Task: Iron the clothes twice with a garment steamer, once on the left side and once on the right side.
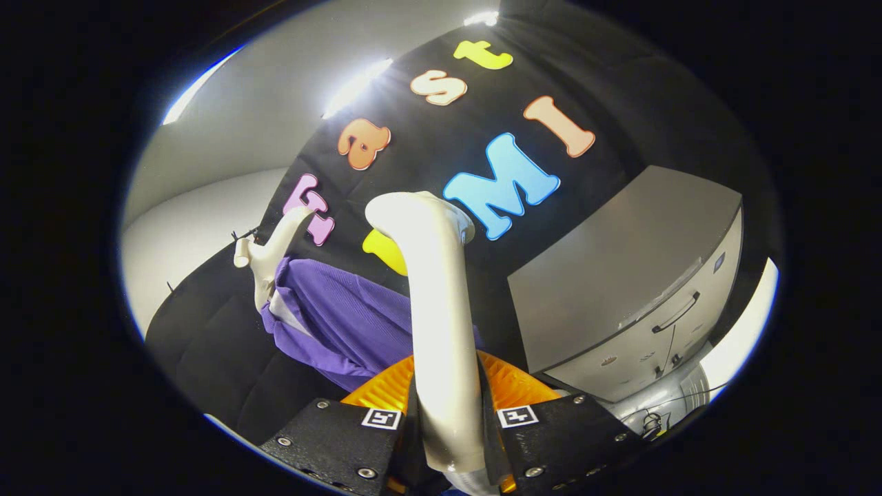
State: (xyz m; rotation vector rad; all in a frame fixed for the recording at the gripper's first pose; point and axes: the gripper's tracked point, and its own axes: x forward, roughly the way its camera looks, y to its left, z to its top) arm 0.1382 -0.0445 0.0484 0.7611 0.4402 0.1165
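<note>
Between your gripper's [451,413] fingers you clench the cream plastic steamer handle [437,310], beside the hanging purple garment [344,324].

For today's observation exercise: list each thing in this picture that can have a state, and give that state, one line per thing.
Gripper: shut on the steamer handle, both fingers pressing on it.
Steamer: held, its cream handle between the fingers, its head raised beyond them.
Purple garment: hanging on a white hanger, against the booth wall.
Grey cabinet: door closed.
</note>
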